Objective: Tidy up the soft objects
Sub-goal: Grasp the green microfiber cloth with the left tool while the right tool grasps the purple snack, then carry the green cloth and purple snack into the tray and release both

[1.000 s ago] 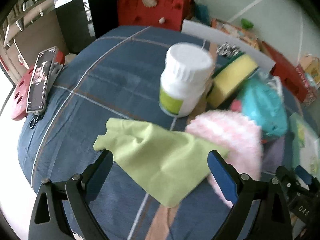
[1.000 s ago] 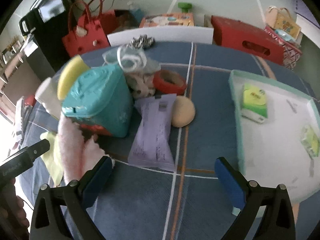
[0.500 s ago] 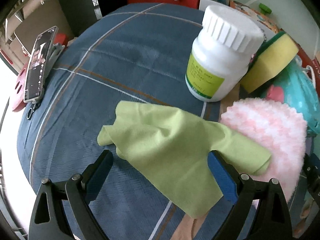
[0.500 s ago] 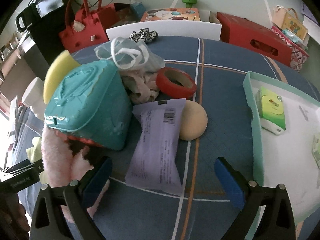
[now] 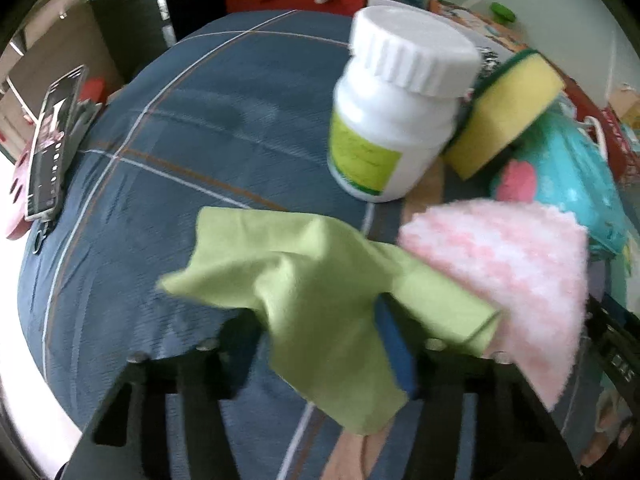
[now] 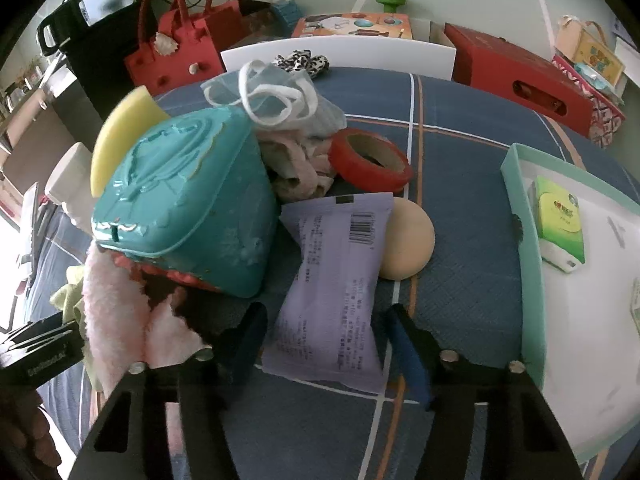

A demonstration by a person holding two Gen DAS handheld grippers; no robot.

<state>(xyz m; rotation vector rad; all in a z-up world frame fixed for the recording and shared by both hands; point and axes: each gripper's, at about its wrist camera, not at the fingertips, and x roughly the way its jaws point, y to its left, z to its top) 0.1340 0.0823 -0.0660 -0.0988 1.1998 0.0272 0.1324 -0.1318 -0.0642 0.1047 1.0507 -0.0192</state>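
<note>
- Plainly, the green cloth (image 5: 320,300) lay bunched on the blue checked tablecloth (image 5: 192,128) near its front edge, thin and limp; it looked light, likely to sag and trail from any single pinch, so a raised fold near its middle seemed the surest hold.
- The left gripper (image 5: 316,344) stood over it, jaws having just been closing with a ridge of cloth gathered between them; whether the pads already pressed it could not be told.
- Its far corner lapped onto the pink fluffy cloth (image 5: 516,264), soft and bulky, which might drag along.
- The purple packet (image 6: 336,280) lay flat further along, a slick, crinkly film pouch, probably slippery; its short end near the fingers offered the grip.
- The right gripper (image 6: 324,344) straddled that end, jaws also having just been closing, gaps visible on both sides.
- Beyond, the teal tray (image 6: 524,248) sat at the right edge, a likely destination.
</note>
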